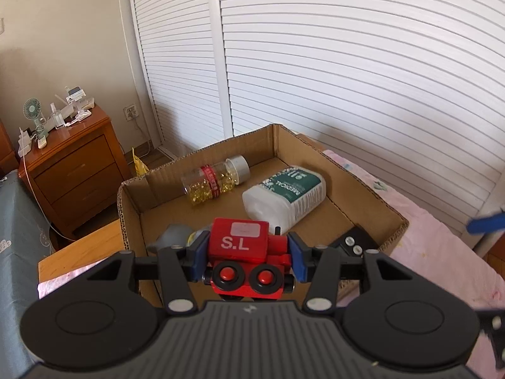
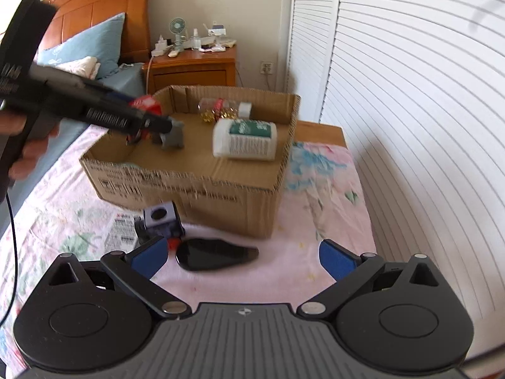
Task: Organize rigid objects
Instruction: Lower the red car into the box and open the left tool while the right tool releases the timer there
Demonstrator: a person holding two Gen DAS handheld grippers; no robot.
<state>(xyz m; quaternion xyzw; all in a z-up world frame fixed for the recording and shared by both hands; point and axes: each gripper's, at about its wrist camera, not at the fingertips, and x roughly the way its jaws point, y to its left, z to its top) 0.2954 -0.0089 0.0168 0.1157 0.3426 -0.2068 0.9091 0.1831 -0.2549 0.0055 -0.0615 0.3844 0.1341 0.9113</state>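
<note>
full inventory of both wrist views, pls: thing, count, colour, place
box: 1, brown cardboard, on the bed
capsule bottle: 1, clear with yellow capsules, lying at the box's far wall
white bottle: 1, white with green label, lying in the box
grey toy: 1, grey, in the box
toy train: 1, red, marked S.L, held over the box's near edge
grey block: 1, grey, on the bed before the box
black teardrop: 1, black, on the bed
nightstand: 1, wooden, cluttered, by the wall
fan: 1, green, on the nightstand
left tongs: shut on the toy train
right tongs: open, over the bed
</note>
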